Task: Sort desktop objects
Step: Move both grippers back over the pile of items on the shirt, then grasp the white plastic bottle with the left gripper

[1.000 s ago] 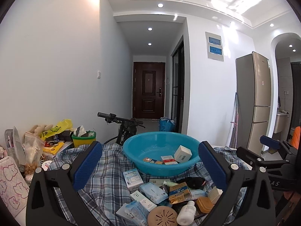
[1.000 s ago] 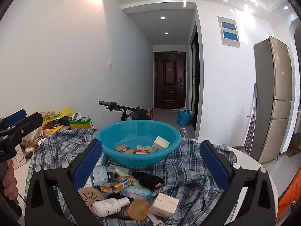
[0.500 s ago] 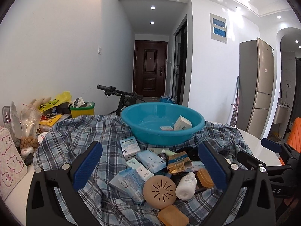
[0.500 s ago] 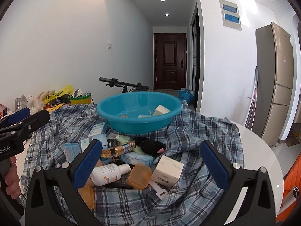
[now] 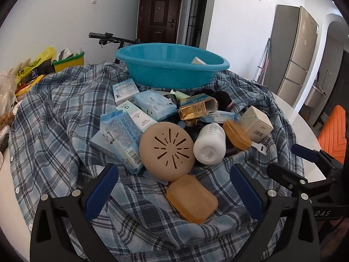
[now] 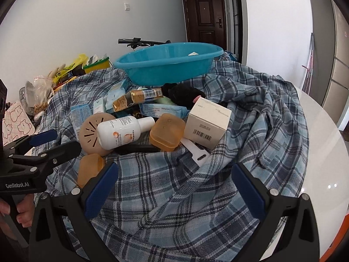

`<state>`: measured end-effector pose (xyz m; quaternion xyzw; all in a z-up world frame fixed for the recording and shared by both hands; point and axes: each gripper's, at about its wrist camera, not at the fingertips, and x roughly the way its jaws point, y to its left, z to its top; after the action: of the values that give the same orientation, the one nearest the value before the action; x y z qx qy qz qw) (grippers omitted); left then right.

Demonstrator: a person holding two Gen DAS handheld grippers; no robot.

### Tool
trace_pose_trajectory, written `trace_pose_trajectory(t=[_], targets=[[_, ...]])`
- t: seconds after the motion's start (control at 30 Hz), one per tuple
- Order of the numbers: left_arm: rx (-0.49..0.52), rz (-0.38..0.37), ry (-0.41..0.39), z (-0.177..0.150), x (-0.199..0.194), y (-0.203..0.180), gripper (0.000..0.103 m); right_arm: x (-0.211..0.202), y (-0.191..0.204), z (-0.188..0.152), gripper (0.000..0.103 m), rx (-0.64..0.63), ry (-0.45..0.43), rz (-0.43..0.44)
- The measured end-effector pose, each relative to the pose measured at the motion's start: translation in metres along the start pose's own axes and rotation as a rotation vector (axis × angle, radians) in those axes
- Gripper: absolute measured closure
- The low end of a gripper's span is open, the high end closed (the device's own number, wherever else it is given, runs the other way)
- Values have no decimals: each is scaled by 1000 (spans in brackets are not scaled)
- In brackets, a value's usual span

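orange soap case [image 5: 192, 198] between open fingers [image 5: 102, 190], basin [image 5: 172, 69] behind

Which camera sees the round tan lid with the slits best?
The left wrist view: the round tan lid faces the camera, nearly whole, slits clear. In the right wrist view the white bottle and the left gripper hide part of it.

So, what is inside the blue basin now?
Only the corner of one white box shows above the near rim of the blue basin. The wall hides the basin floor in both views, so anything lying lower cannot be seen.
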<state>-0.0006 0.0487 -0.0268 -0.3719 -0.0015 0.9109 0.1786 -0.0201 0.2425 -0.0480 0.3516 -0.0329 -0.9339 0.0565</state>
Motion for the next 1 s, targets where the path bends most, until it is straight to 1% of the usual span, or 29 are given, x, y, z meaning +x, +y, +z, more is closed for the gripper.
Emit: trace_pose_trajectory(t=[0.07,0.1,0.13,0.23,0.27,0.37,0.43,0.5,0.63,0.7,0.87,1.0], targets=[[15,-66,9,3,1,-5,0,-1,-3,2,0,-3,-7,-6],[32,-85,11,5,2,-8,0,-2,-4,2,0,-1,-12,-10],[48,-92,10,7,2,-11,0,-2,-5,3,0,4,-15,-12],[88,-75,19,10,10,-19,0,-2,-8,3,0,17,-16,-10],[90,-87,27,12,12,-19,2,-2,-8,2,0,19,-13,-11],[58,-149,68,15,21,-16,15,0,-10,1,0,24,-7,-11],[42,-173,86,17,27,-15,16,-1,-8,2,0,16,-10,-6],[40,-176,71,19,28,-16,17,-2,-8,3,0,6,-18,-11],[45,-229,65,27,32,-17,18,1,-12,1,0,19,-12,-19],[38,-255,82,32,39,-17,26,3,-15,1,0,28,-7,-20],[12,-251,111,38,62,-16,27,0,-14,0,0,21,-14,-16],[9,-244,117,39,69,-17,27,2,-14,0,0,19,-11,-15]])
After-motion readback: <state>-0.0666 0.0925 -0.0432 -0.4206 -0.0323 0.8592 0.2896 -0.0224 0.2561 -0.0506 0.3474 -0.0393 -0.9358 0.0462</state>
